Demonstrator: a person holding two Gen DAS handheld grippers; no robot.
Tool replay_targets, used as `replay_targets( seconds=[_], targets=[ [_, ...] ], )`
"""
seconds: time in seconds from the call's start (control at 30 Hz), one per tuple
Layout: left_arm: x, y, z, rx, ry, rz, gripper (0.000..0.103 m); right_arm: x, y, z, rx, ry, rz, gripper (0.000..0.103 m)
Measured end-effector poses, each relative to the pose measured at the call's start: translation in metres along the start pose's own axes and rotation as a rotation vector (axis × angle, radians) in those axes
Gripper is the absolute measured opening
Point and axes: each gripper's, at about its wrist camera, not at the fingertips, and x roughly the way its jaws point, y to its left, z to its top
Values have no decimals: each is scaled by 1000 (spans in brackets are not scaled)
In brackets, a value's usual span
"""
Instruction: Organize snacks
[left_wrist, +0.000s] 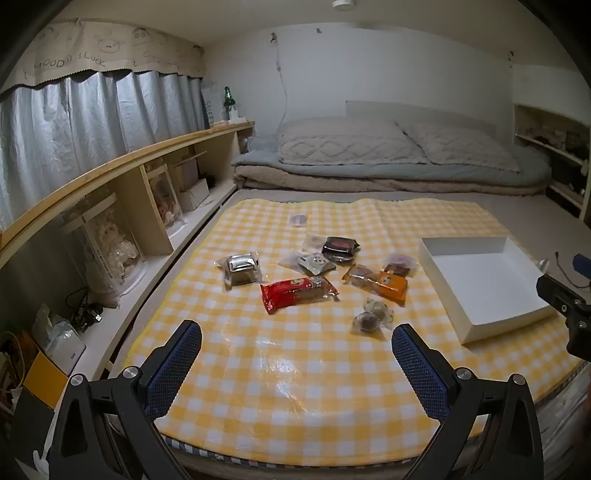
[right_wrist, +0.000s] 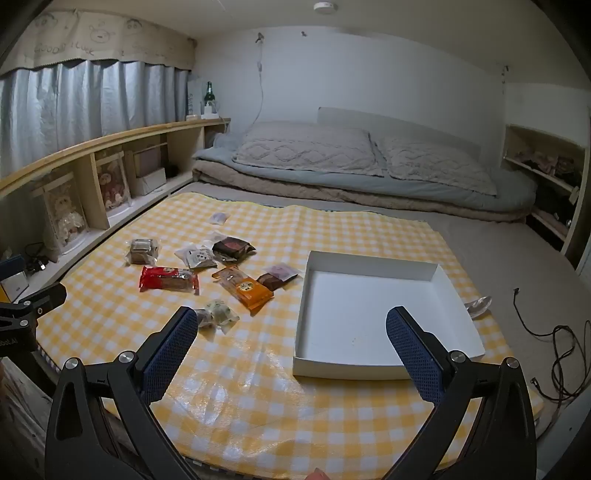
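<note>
None of the snacks has reached the white box yet, so we judge the task barely begun.

From the left wrist view, our left gripper stands spread as wide as it goes, with nothing between its jaws but the yellow checked cloth. Ahead of the jaws lies the scatter: a red packet just beyond the gap, two small round wrapped sweets towards the right jaw, an orange packet past them, a silver packet beyond the left jaw, and a dark packet further off. The box sits beyond and outside the right jaw, bare inside.

From the right wrist view, our right gripper is likewise fully apart and grasping nothing. The box lies ahead between the jaws, nearer the right one. The snacks sit beyond and outside the left jaw, the round sweets just past its tip.

Everything remains to be moved, we reckon.
</note>
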Motion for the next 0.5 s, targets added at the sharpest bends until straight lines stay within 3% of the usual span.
replay_targets(
  seconds=[0.5],
  targets=[
    [5, -4, 5, -19, 2, -4, 103, 0, 0, 0, 1, -2, 0, 103]
  ],
)
